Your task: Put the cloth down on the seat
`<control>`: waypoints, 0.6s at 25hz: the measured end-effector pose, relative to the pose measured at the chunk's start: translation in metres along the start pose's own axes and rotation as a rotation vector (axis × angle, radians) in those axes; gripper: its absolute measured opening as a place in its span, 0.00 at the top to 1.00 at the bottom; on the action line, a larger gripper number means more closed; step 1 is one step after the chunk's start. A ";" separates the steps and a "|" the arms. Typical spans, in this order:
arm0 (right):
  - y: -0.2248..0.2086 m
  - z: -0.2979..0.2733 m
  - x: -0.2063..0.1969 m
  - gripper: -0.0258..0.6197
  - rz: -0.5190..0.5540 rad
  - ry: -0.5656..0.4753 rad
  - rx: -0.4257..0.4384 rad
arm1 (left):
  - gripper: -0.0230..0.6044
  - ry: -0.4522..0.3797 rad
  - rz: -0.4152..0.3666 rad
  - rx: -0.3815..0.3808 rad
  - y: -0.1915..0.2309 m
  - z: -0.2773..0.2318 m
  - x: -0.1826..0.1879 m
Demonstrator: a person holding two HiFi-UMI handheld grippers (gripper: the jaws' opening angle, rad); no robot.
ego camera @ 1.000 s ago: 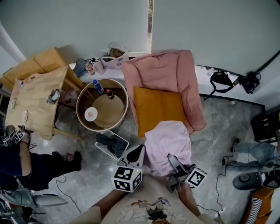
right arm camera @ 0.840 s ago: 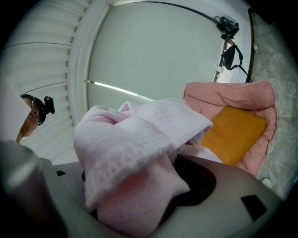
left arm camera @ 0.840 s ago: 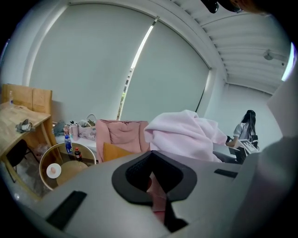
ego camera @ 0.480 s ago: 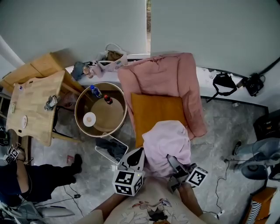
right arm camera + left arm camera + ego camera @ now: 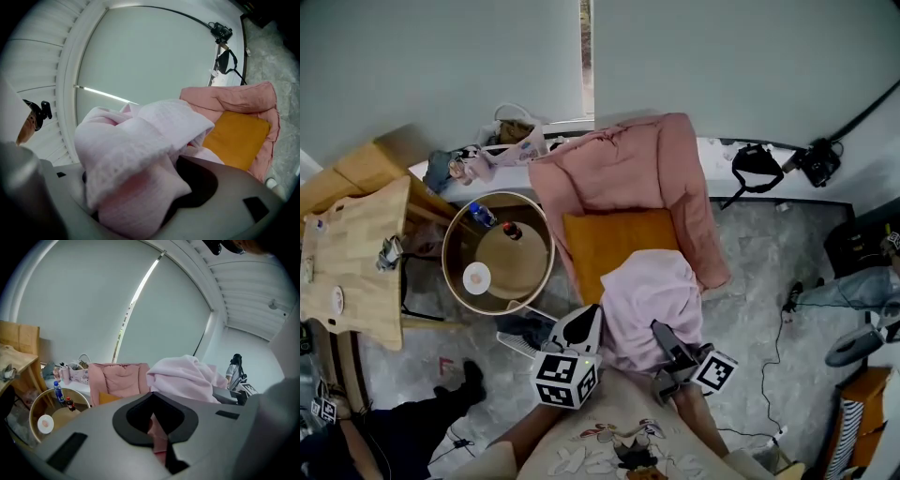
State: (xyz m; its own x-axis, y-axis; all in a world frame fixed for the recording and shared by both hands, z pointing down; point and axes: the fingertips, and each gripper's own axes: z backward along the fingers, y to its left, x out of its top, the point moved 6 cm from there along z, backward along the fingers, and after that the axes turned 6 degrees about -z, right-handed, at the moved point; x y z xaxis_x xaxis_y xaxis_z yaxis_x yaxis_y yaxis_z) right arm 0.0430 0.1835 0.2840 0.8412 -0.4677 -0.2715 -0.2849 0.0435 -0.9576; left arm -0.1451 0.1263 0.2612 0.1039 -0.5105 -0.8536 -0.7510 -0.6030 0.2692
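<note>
Pale pink cloth [image 5: 652,300] is bunched over the front of the orange seat cushion [image 5: 605,242]; contact with the cushion cannot be determined. On one side the left hand-held gripper [image 5: 589,317] pinches a fold of it. Opposite, the right hand-held gripper [image 5: 662,334] clamps a thick wad. Behind the cushion stands the pink-draped armchair [image 5: 628,169].

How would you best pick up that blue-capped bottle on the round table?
Probably grip the blue-capped bottle round its middle, coming in level from the side away from the small dark bottle. It stands upright and slim, with that neighbour close beside it.
</note>
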 end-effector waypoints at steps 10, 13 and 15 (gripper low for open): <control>0.005 -0.021 -0.007 0.40 0.022 -0.100 -0.044 | 0.96 -0.001 -0.039 -0.141 0.026 -0.015 0.010; 0.006 -0.031 -0.012 0.40 0.034 -0.136 -0.065 | 0.96 0.001 -0.042 -0.189 0.038 -0.017 0.008; 0.008 -0.033 -0.018 0.40 0.030 -0.158 -0.078 | 0.96 0.010 -0.050 -0.213 0.043 -0.019 0.004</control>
State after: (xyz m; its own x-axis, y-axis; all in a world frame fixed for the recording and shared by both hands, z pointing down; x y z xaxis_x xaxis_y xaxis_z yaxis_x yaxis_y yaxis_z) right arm 0.0107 0.1626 0.2848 0.8919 -0.3219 -0.3176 -0.3405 -0.0158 -0.9401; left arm -0.1639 0.0865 0.2776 0.1446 -0.4824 -0.8639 -0.5902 -0.7428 0.3161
